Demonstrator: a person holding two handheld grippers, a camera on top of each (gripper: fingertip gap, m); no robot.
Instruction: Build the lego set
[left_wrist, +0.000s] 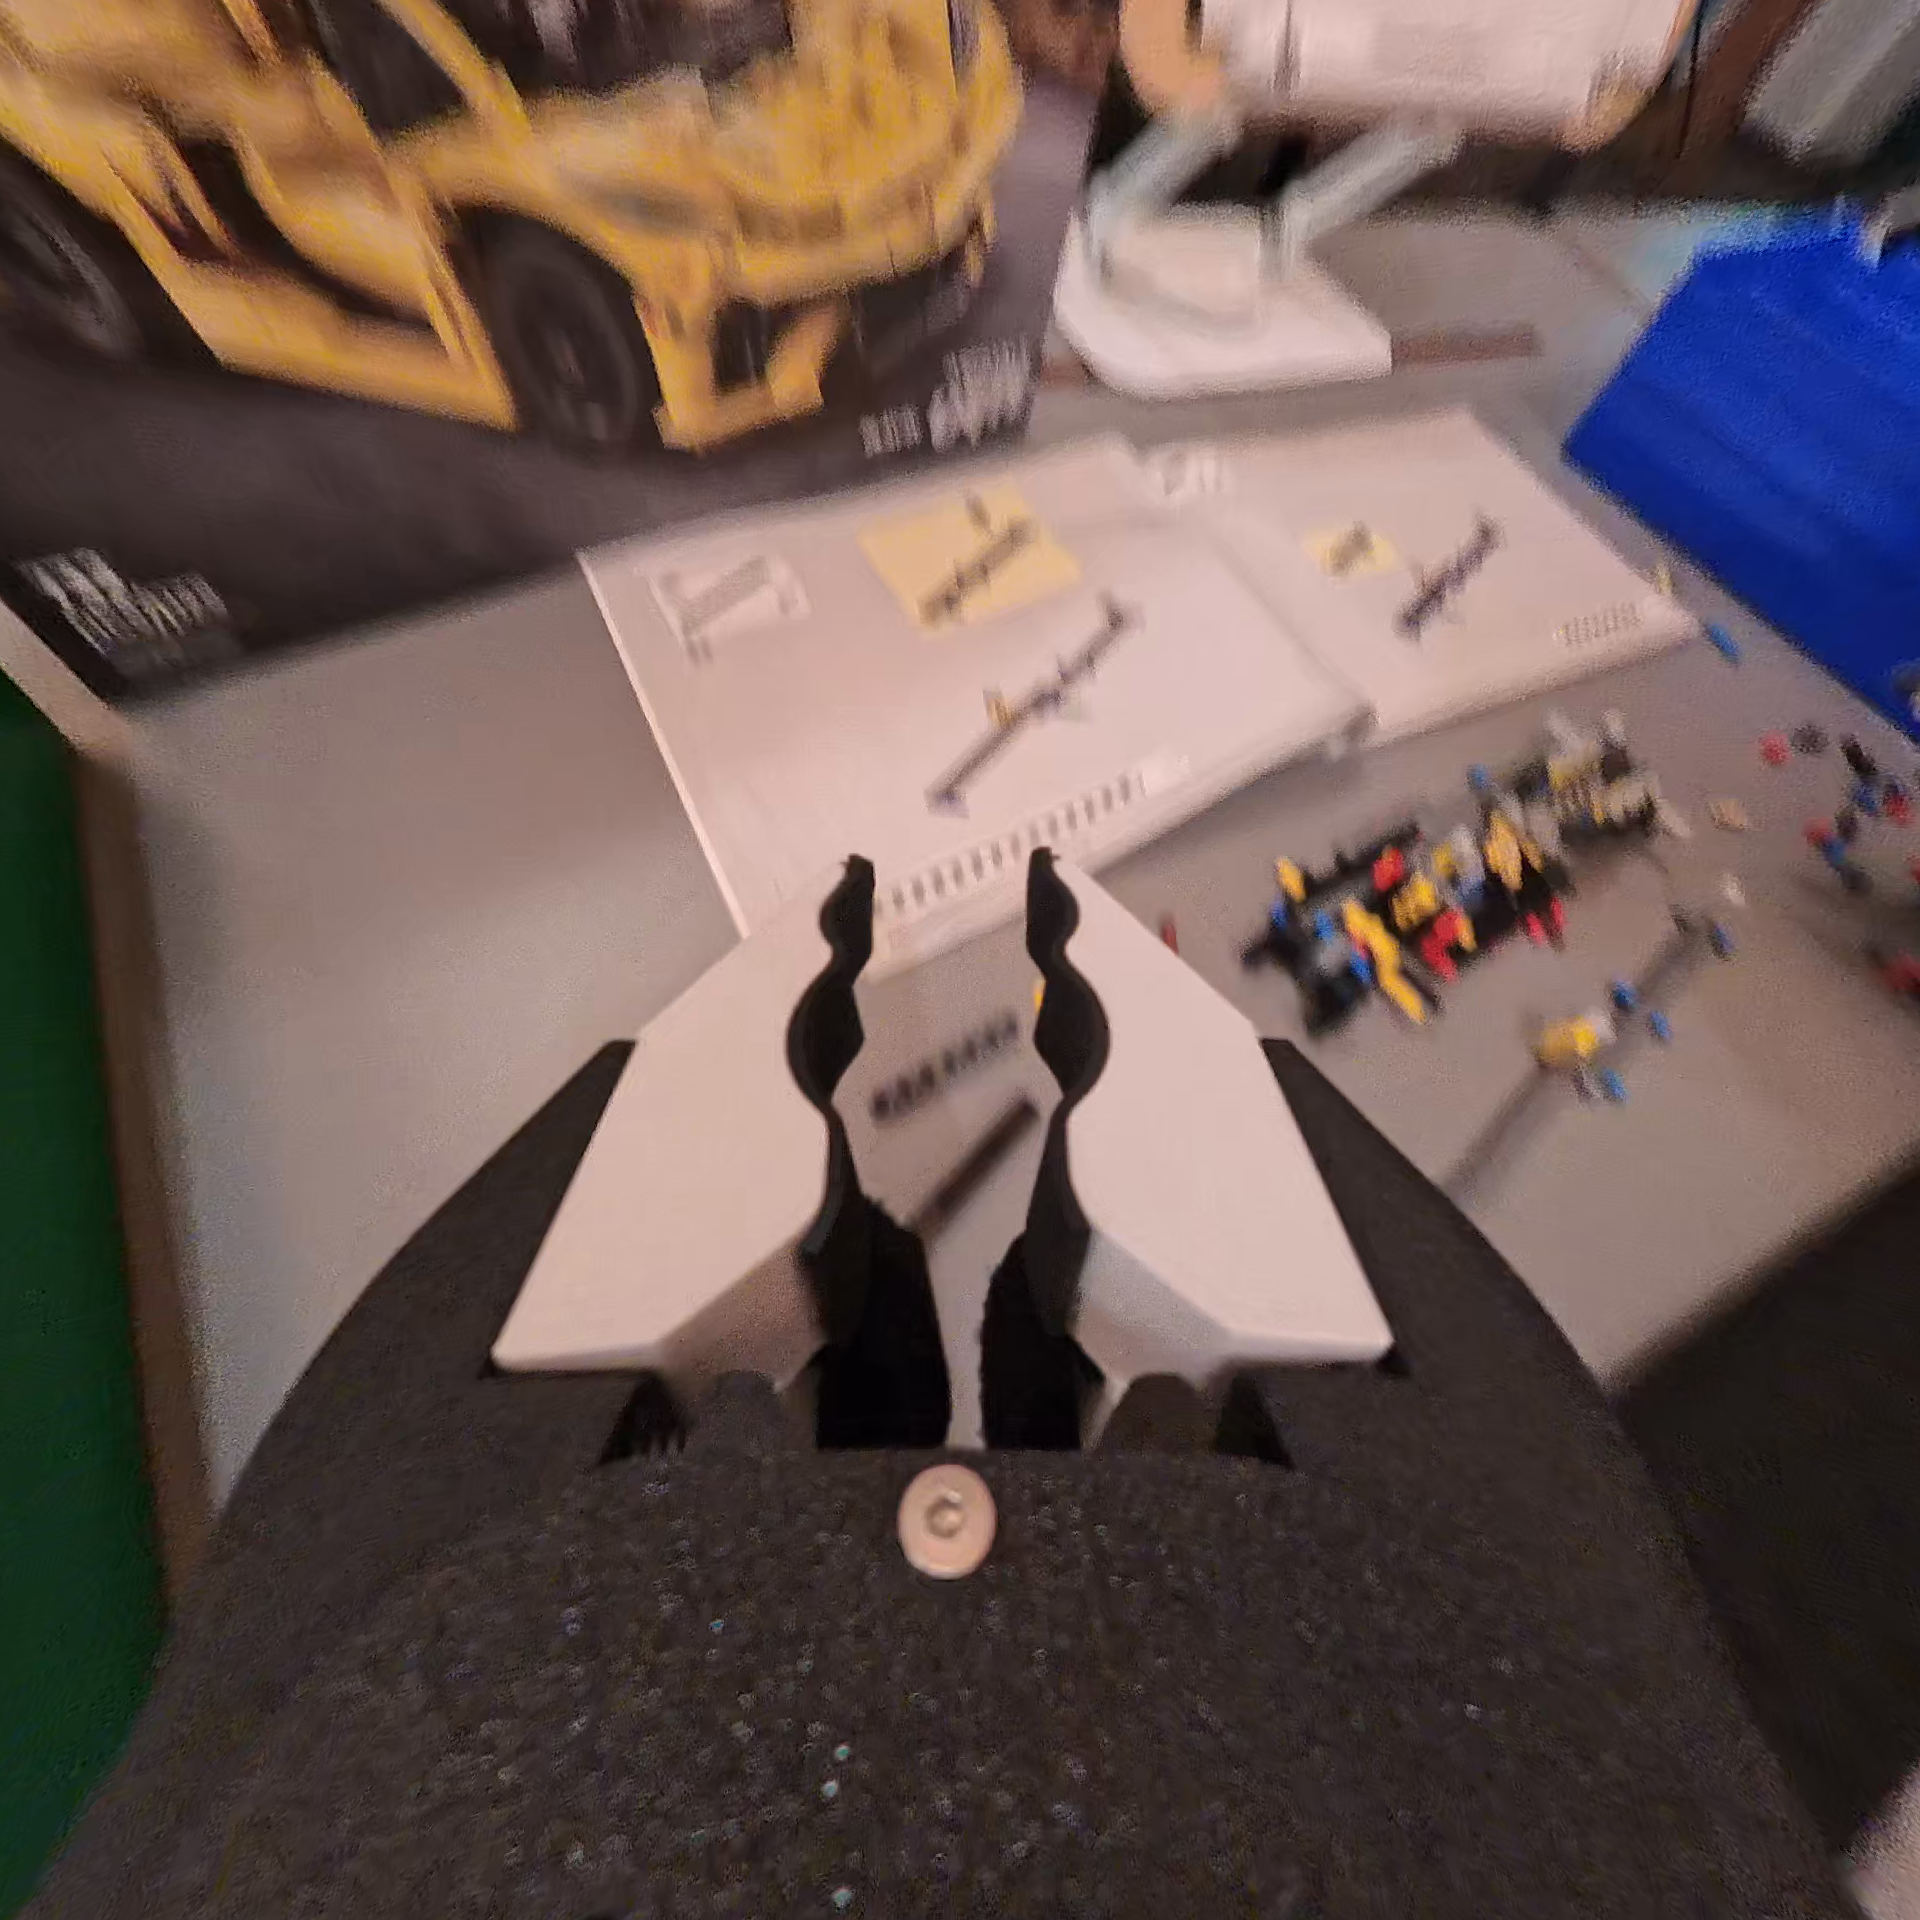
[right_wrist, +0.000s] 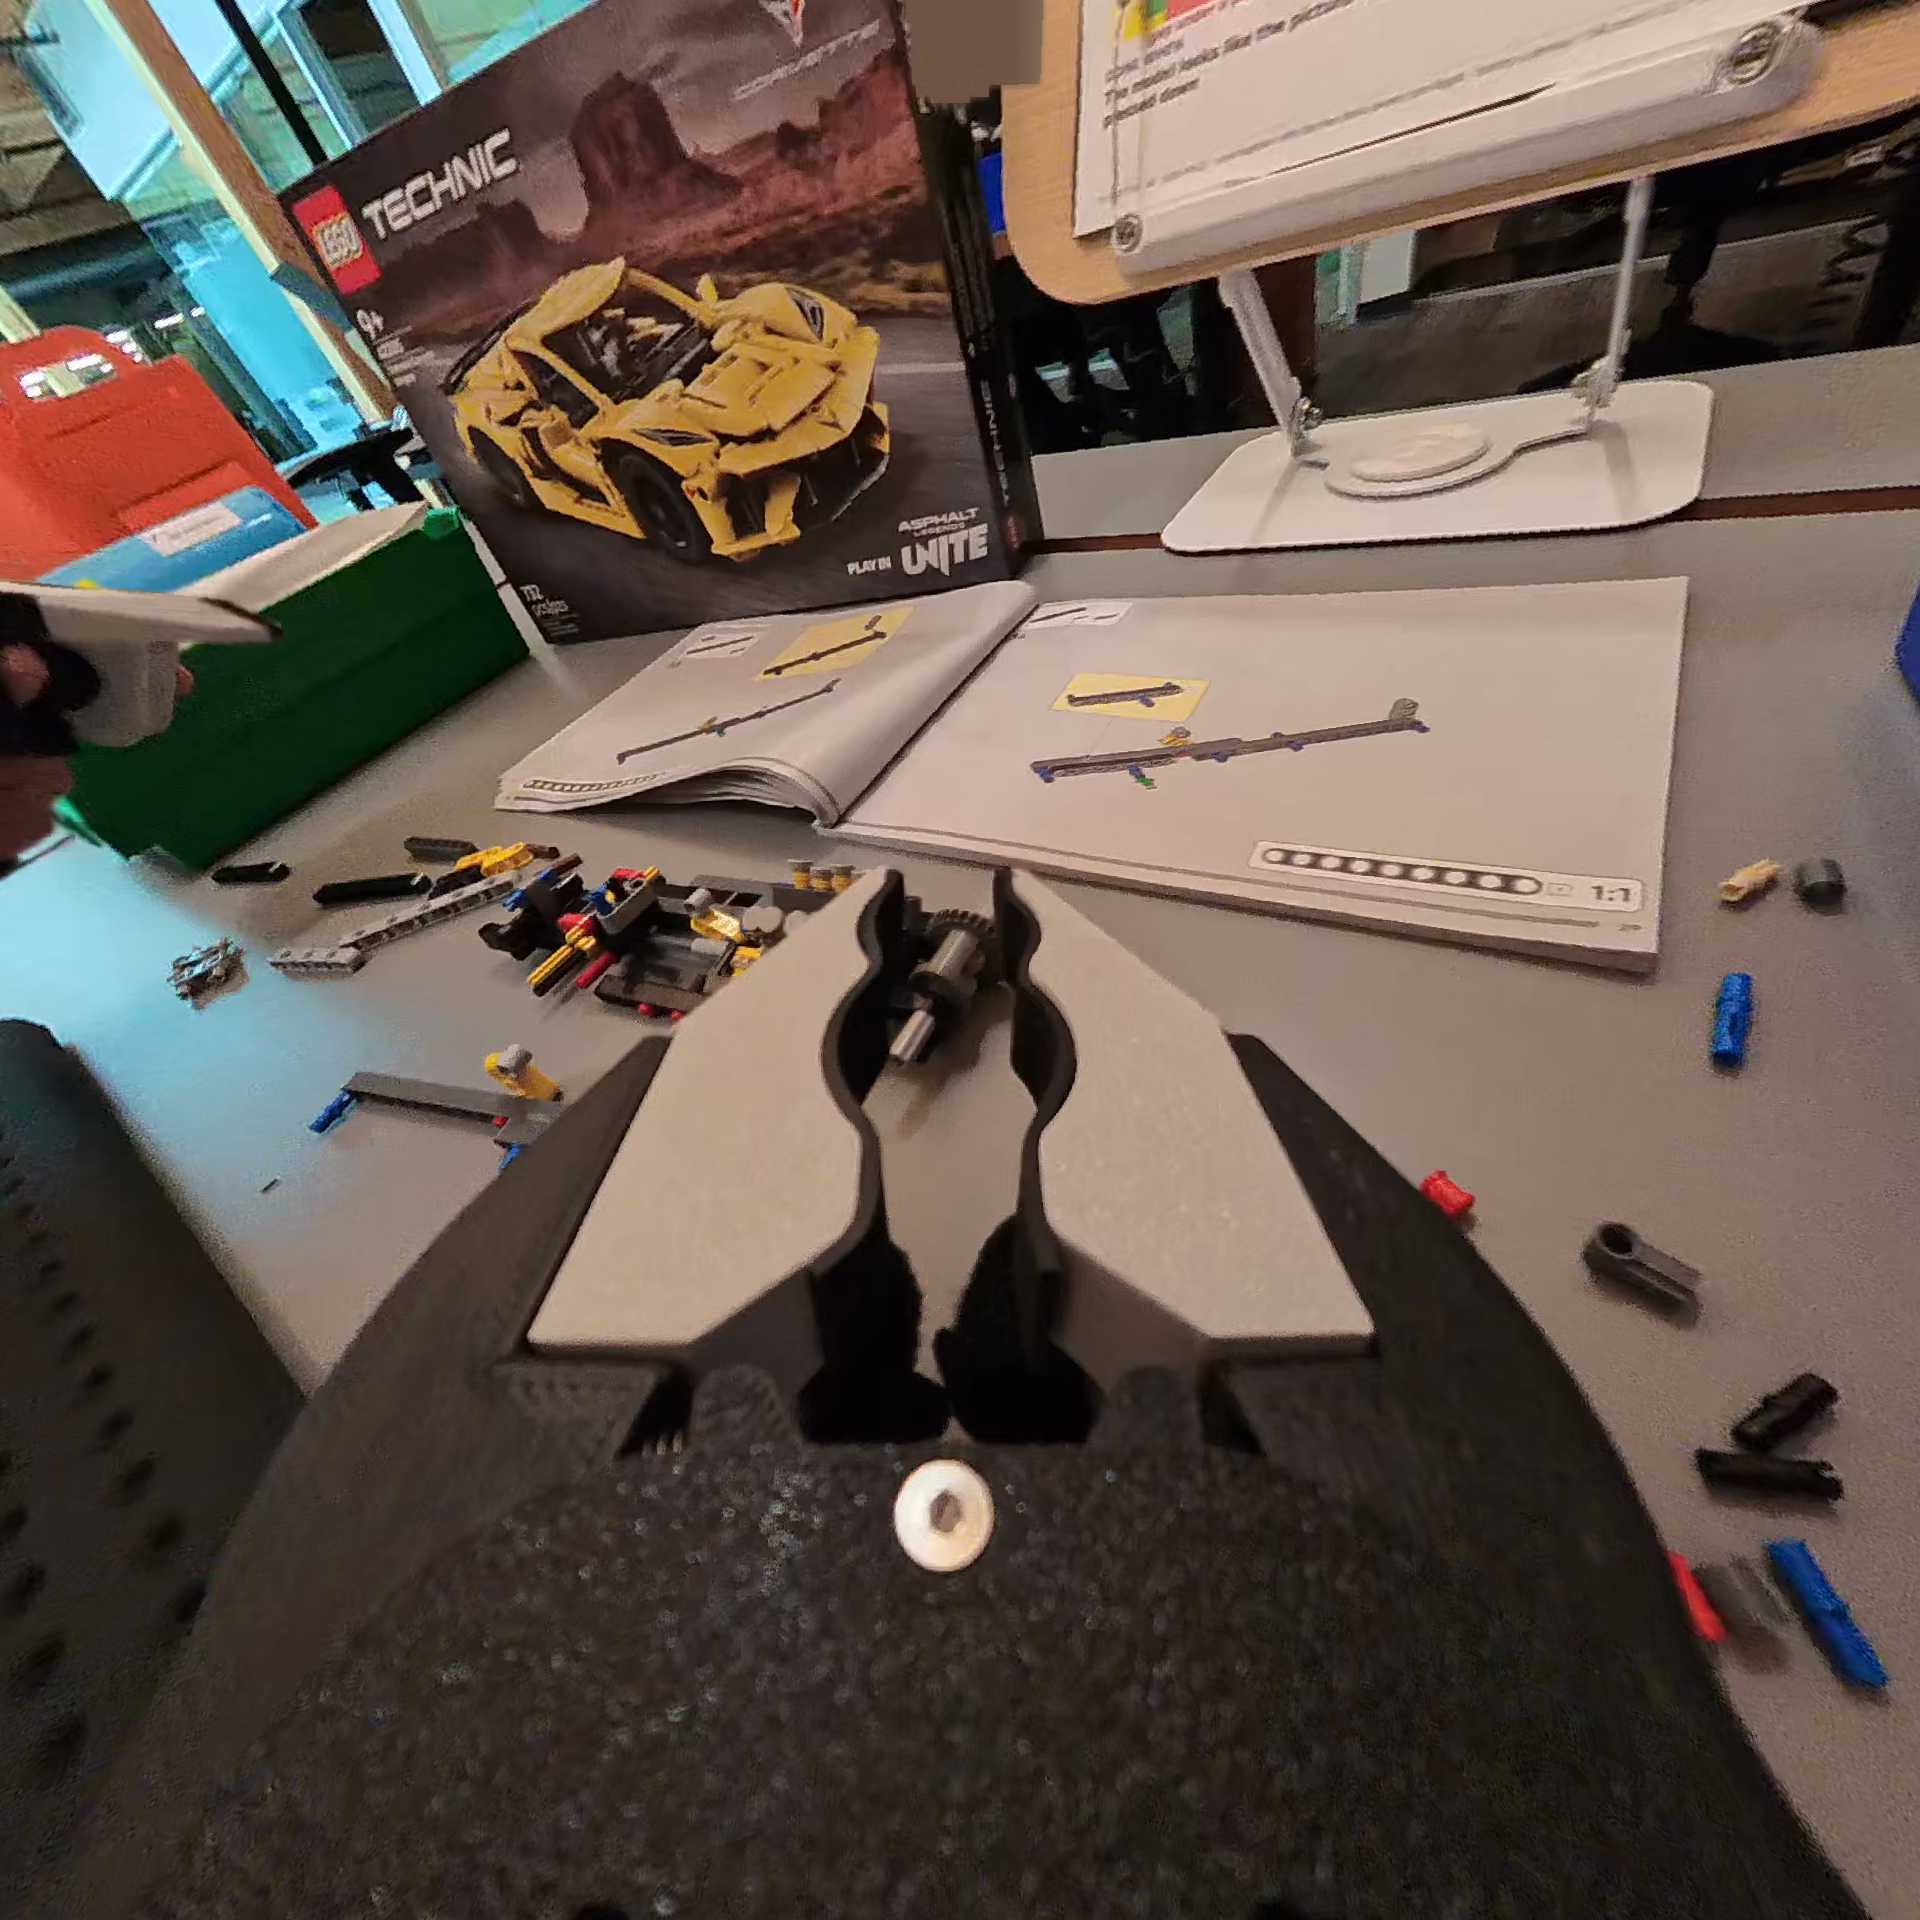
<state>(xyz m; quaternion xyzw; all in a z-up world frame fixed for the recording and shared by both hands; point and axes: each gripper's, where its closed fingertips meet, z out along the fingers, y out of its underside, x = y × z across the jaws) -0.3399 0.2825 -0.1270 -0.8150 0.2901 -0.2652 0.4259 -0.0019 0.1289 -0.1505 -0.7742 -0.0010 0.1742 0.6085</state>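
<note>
Sitting on the grey tabletop (right_wrist: 1299, 1122) just in front of the open instruction book (right_wrist: 1299, 748), the partly built chassis (right_wrist: 644, 935) is your work in hand, and its gear-and-axle end (right_wrist: 940, 966) shows between the fingers of your right gripper (right_wrist: 945, 894), which stands apart and holds nothing. By my reading you are between steps: check the page, then pick 1 loose pin (right_wrist: 1730, 1018) from your right. Your left gripper (left_wrist: 951, 868), also apart and empty, hovers over the book's near edge, the chassis (left_wrist: 1444, 894) off to its right.
</note>
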